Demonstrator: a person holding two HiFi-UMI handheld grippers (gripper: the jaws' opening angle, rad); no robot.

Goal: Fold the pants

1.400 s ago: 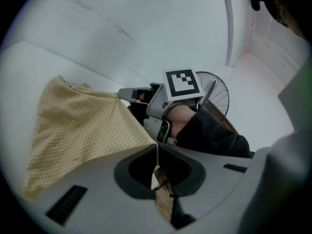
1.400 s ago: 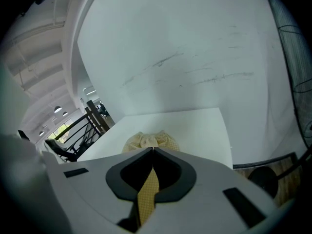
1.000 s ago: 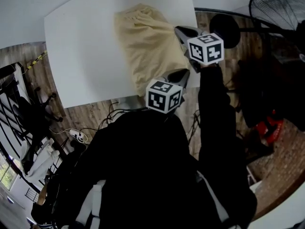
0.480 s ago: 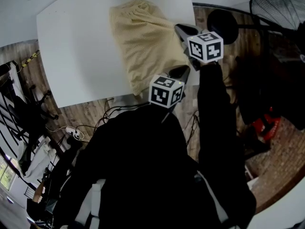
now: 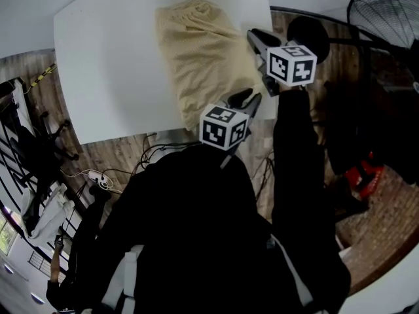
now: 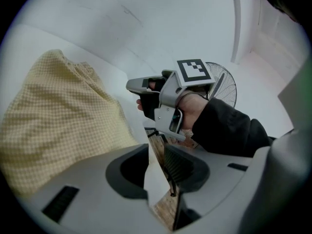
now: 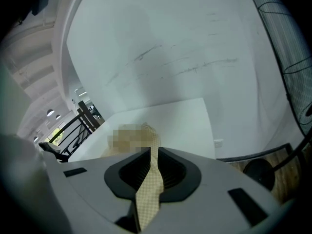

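White tabletop [image 5: 111, 64], upper left of the head view, carries the yellow pants [image 5: 203, 57] as 1 long strip. Right gripper [image 7: 148, 177]: fingers clamped on a pants edge. Left gripper [image 6: 158, 165]: fingers slightly parted, holding nothing. We judge it should catch the lower corner, so the 2 grippers lift evenly.
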